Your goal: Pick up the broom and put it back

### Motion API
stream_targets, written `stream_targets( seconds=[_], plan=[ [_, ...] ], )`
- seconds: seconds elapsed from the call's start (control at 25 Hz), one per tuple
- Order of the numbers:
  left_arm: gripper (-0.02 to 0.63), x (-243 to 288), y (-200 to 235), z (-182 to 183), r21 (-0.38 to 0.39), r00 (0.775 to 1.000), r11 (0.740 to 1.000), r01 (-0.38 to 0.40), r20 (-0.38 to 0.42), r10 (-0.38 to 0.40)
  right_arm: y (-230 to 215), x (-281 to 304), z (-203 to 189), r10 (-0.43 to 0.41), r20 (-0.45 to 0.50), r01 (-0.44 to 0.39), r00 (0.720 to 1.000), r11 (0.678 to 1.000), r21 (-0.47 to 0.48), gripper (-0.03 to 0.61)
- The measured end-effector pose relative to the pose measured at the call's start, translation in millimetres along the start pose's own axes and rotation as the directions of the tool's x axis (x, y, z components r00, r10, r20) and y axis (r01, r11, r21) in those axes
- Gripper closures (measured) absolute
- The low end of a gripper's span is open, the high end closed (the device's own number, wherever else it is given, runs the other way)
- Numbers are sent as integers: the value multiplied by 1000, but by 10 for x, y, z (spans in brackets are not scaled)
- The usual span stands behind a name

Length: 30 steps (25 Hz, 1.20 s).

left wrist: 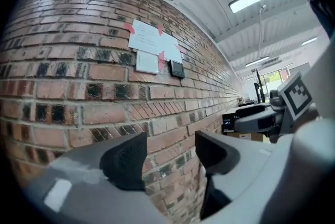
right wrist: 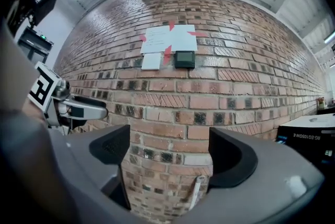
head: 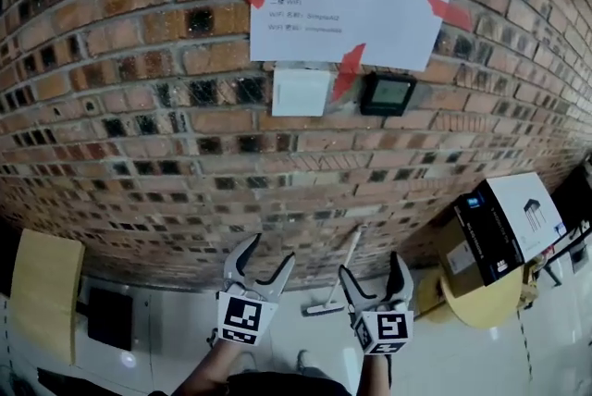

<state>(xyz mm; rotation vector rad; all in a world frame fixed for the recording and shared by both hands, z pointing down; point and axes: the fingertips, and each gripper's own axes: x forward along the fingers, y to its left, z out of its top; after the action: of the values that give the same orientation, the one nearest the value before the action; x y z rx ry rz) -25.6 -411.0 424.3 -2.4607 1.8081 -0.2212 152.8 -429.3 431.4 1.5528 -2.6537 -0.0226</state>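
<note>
Both grippers are pointing level at the brick wall (head: 139, 107), side by side.
Left gripper (head: 268, 255) is sitting partly open, with nothing between the jaws, only brick showing beyond them.
Right gripper (head: 372, 266) is standing wide open and is also holding nothing.
The broom (head: 352, 246) is leaning against the wall with its head resting on the floor (head: 176, 334). In the head view it sits between the two grippers, nearer the right one. In the right gripper view its pale handle is showing low in the gap, close to the right-hand jaw but out past it and not touched.
Containers: a cardboard box (head: 458, 260) is sitting on a round yellow table (head: 476, 306) at the right. A black-and-white box (head: 509, 223) is lying on top of it. Both are probably closed, but that is hard to judge at the frame edge, and no contents are showing.
</note>
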Motion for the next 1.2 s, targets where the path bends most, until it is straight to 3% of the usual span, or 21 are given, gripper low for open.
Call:
stream_targets(
  seconds=[0.16, 0.36, 0.64, 0.88, 1.08, 1.2],
  plan=[
    [319, 190, -310, -236, -23, 991, 993, 115, -70, -116, -83, -92, -214, -11, -35, 12, 999, 1000, 20, 107],
    [319, 333, -673, -552, -64, 958, 967, 246, -134, -252, -160, -204, -628, -40, -115, 51, 993, 994, 97, 107],
    [318, 527, -1223, -1068, -123, 886, 908, 400, -201, -417, -421, -645, -1468, -55, -230, 74, 972, 995, 73, 107],
    [264, 737, -1832, -1551, -128, 797, 820, 558, -194, -572, -672, -1404, -2468, -64, -328, 117, 942, 983, 143, 107],
    [261, 825, -2168, -1823, -166, 744, 769, 617, -196, -639, -892, -1965, -2994, -136, -398, 219, 907, 961, 171, 107],
    [247, 835, -2281, -1895, -194, 730, 756, 625, -197, -654, -1008, -2037, -3276, -160, -419, 258, 894, 948, 188, 107]
  ],
)
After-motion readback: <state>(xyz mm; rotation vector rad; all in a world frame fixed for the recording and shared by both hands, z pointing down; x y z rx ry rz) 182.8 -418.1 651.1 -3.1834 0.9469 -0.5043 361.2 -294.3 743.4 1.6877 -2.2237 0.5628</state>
